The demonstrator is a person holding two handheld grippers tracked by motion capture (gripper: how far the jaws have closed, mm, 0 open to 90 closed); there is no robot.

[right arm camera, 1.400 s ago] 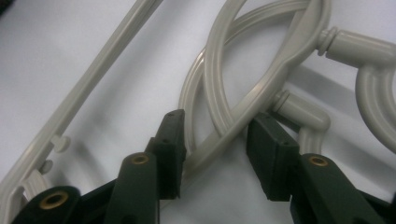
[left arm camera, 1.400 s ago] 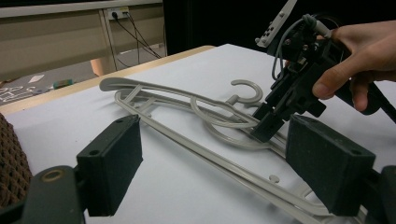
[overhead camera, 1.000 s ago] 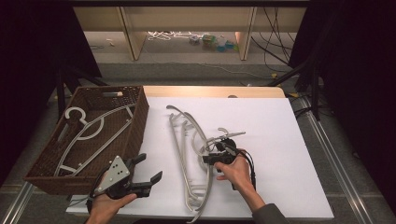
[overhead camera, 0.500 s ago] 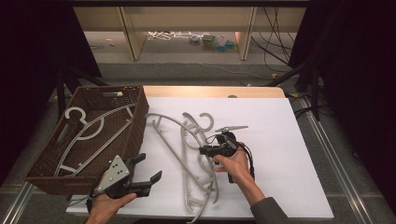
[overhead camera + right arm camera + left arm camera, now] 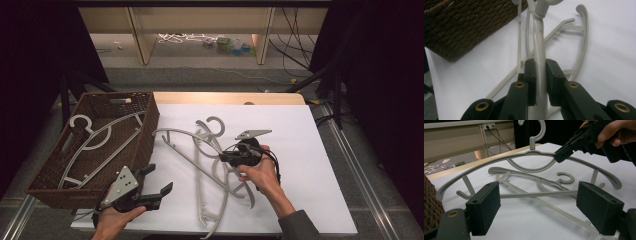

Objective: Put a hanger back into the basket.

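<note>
My left gripper point(image 5: 150, 192) waits at the near left with jaws spread, holding nothing. My right gripper point(image 5: 231, 157) pinches the raised grey plastic hanger point(image 5: 192, 140) on its arched shoulder mid-surface; its long axis slants far-left toward the brown wicker basket point(image 5: 145, 132).

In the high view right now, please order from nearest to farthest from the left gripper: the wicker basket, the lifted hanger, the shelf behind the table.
1. Wicker basket, beside left gripper.
2. Lifted hanger, mid-table, held by right gripper.
3. Shelf, far beyond the table.
</note>
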